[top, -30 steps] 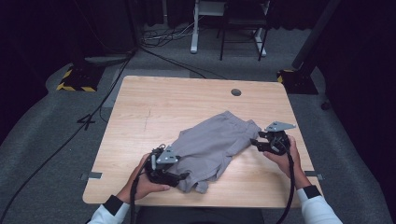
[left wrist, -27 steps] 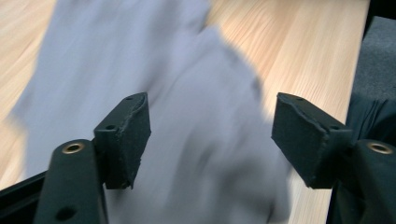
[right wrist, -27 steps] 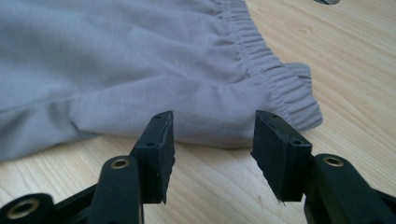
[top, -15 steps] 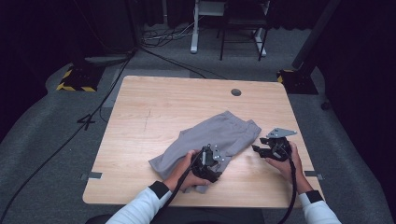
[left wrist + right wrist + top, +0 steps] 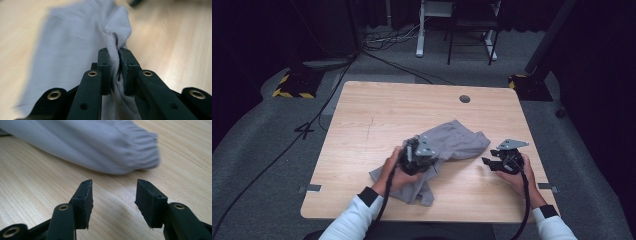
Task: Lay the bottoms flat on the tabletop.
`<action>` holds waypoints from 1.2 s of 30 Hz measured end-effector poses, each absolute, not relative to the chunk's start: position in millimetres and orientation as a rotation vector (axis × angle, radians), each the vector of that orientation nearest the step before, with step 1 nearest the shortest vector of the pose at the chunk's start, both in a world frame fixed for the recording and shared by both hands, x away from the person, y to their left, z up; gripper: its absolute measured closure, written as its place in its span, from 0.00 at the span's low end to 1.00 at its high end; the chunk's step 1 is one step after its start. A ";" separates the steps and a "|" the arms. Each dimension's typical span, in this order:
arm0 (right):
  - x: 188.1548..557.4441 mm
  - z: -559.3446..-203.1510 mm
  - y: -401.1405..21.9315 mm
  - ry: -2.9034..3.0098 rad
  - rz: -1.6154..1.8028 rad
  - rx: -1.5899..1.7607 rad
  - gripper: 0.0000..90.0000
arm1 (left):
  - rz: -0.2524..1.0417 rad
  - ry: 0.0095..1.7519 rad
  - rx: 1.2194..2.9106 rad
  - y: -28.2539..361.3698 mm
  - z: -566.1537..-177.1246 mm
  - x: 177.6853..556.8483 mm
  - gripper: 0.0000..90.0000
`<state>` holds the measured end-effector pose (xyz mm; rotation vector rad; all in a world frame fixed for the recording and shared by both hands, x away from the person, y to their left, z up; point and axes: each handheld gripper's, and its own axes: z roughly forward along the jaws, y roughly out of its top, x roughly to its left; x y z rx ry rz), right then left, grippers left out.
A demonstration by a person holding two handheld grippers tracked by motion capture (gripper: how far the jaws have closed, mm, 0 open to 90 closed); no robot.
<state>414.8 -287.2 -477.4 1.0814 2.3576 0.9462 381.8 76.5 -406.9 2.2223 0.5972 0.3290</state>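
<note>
Cloth point(image 5: 452, 145), grey, lies mid-frame on the table point(image 5: 377, 115), long axis lower left to upper right; left gripper point(image 5: 418, 156) has just closed, pinching a fold; right gripper point(image 5: 490, 163) spread, nothing between.

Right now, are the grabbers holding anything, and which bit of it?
The left gripper pinches a bunched fold of the grey garment. The right gripper is open, holding nothing.

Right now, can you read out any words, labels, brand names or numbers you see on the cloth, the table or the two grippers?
None: no readable text in any view.
The grey cloth is plain, with no tag or print showing.
The wooden table bears only grain.
The left gripper and the right gripper carry no lettering.
The yellow and black stripes on the floor are a pattern, not words.
</note>
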 end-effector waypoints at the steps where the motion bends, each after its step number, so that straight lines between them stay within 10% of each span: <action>1: 414.8 -477.4 -287.1 2.359 0.951 1.082 0.53 | 0.339 0.630 2.204 88.6 -405.1 387.6 0.89; 12: 413.0 -478.3 -260.9 2.431 1.003 0.971 0.61 | 0.294 1.054 2.187 196.3 -474.5 453.1 0.79; 17: 405.5 -471.9 -225.1 2.520 1.101 0.806 0.66 | 0.369 1.115 2.203 211.7 -475.5 437.7 0.55; 25: 412.4 -480.6 -167.9 2.553 1.076 0.654 0.41 | 0.416 0.868 2.078 185.8 -428.3 370.1 0.29; 32: 423.5 -486.8 -158.3 2.529 0.960 0.600 0.41 | 0.349 0.751 2.304 131.5 -465.1 358.2 0.28; 36: 428.6 -489.5 -155.8 2.493 0.888 0.607 0.61 | 0.306 0.808 2.345 133.2 -480.9 371.6 0.50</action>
